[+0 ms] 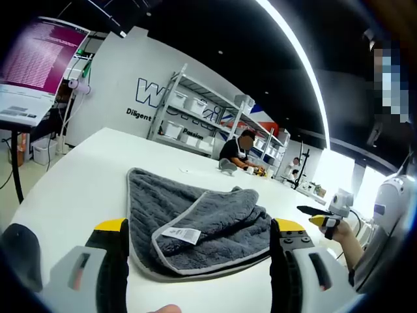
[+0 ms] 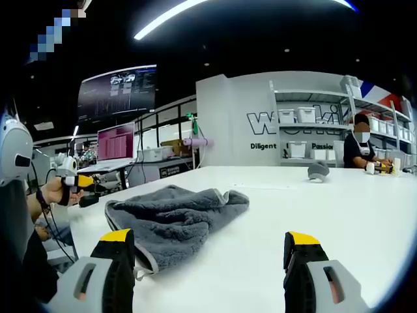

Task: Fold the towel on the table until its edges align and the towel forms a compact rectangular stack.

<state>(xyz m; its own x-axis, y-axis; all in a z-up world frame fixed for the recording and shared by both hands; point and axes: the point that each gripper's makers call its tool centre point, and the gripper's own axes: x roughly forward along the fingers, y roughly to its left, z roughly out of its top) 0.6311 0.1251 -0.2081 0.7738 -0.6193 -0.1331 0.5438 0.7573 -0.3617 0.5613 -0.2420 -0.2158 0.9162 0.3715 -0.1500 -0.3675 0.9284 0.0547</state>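
A grey towel [image 1: 195, 222] with a light border lies loosely crumpled and partly folded on the white table [image 1: 85, 176], a white label on its near fold. My left gripper [image 1: 199, 251] stands open just in front of it, its jaws either side of the towel's near edge, nothing held. In the right gripper view the same towel [image 2: 172, 218] lies left of centre. My right gripper [image 2: 208, 257] is open over bare table, with its left jaw beside the towel's near corner.
A person's hand holding a yellow-and-black gripper shows at the table's edge [image 1: 329, 222] [image 2: 68, 186]. A seated person [image 1: 238, 150] works at the far end beside shelving [image 1: 189, 111] with white bins. A small grey object [image 2: 318, 171] rests far back. A monitor [image 2: 116, 142] stands on the left.
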